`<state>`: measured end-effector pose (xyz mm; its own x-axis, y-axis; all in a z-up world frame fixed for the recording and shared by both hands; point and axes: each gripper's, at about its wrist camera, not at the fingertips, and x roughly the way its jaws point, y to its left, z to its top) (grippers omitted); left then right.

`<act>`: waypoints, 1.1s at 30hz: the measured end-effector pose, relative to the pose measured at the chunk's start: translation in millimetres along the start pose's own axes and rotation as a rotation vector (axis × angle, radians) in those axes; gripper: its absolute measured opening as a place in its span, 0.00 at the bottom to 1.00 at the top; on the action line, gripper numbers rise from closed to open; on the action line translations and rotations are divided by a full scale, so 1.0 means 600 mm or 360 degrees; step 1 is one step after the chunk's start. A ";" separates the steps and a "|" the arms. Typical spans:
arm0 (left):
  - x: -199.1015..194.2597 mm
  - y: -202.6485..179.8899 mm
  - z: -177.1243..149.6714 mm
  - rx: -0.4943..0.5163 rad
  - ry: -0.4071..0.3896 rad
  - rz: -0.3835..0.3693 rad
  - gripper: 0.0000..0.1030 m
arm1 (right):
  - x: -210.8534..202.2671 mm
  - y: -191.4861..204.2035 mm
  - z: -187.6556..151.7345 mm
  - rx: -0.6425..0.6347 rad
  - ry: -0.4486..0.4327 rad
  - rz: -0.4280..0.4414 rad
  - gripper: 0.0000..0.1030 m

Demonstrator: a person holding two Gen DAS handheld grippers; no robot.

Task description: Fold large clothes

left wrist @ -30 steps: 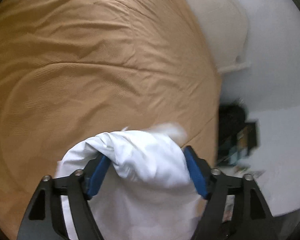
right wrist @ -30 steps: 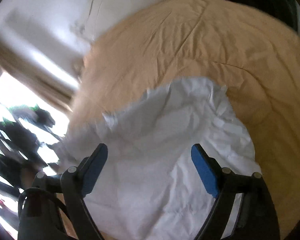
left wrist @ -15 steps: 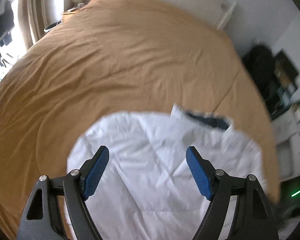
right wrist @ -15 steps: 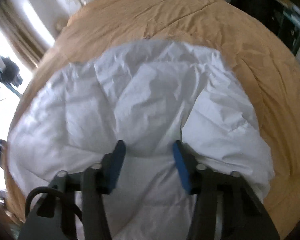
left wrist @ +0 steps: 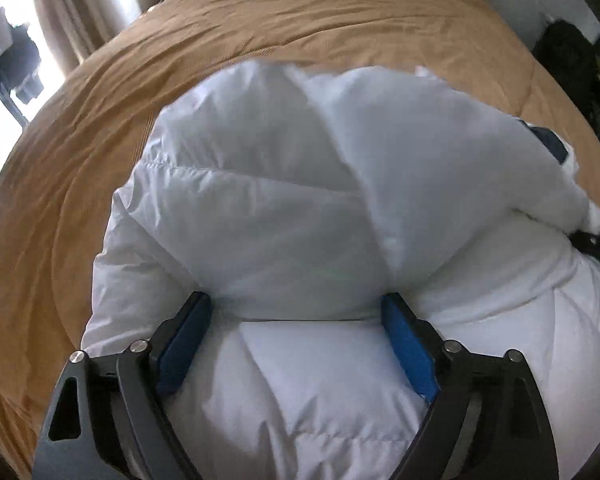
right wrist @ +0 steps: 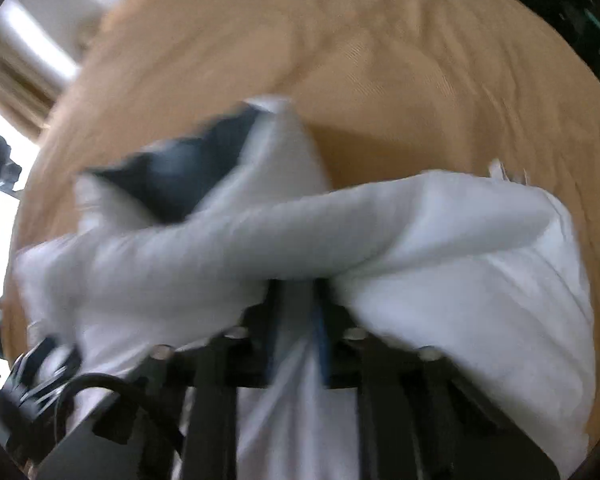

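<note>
Your right hand-held gripper (right wrist: 296,312) has now clamped onto the puffy white quilted jacket (left wrist: 300,208), lifting a fold over the tan bedspread (left wrist: 80,140), while your left hand-held gripper (left wrist: 296,320) stays spread.

Both wrist views close over white jacket (left wrist: 300,208) on bed (left wrist: 80,152)

I see a big puffy white jacket (left wrist: 284,208) in the middle of the frame, with stitched lines across it, and a dark blue patch (right wrist: 180,168) shows on it at the left of the right wrist view. Under it, the bed cover (left wrist: 340,20) is a plain orange-brown all the way to the top of the frame. My left gripper (left wrist: 298,322) at the bottom is black with bright blue pads (left wrist: 408,344), and my right gripper (right wrist: 296,312) looks black with a bit of blue too.
</note>
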<state>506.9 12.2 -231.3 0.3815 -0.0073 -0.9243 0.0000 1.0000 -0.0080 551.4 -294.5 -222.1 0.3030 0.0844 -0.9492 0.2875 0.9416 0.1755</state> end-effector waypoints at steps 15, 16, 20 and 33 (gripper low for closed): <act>-0.200 -0.040 -0.097 0.0032 -0.0437 0.0065 0.62 | -0.264 0.034 -0.265 -0.0250 -0.0599 0.0215 0.01; -0.184 -0.045 -0.104 0.0056 -0.0429 0.0118 0.62 | -0.257 0.044 -0.298 -0.0270 -0.0631 0.0190 0.01; -0.111 -0.024 -0.134 0.0072 -0.0363 0.0130 0.64 | -0.190 0.046 -0.363 -0.0299 -0.0655 0.0068 0.00; -0.128 0.042 -0.133 0.0046 -0.0496 0.0277 0.63 | -0.147 -0.036 -0.361 -0.0252 -0.0609 0.0190 0.00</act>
<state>403.9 37.5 -190.7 0.6419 0.1599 -0.7499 -0.0652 0.9859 0.1544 321.6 -251.5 -198.8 0.6494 0.0970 -0.7542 0.0961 0.9734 0.2080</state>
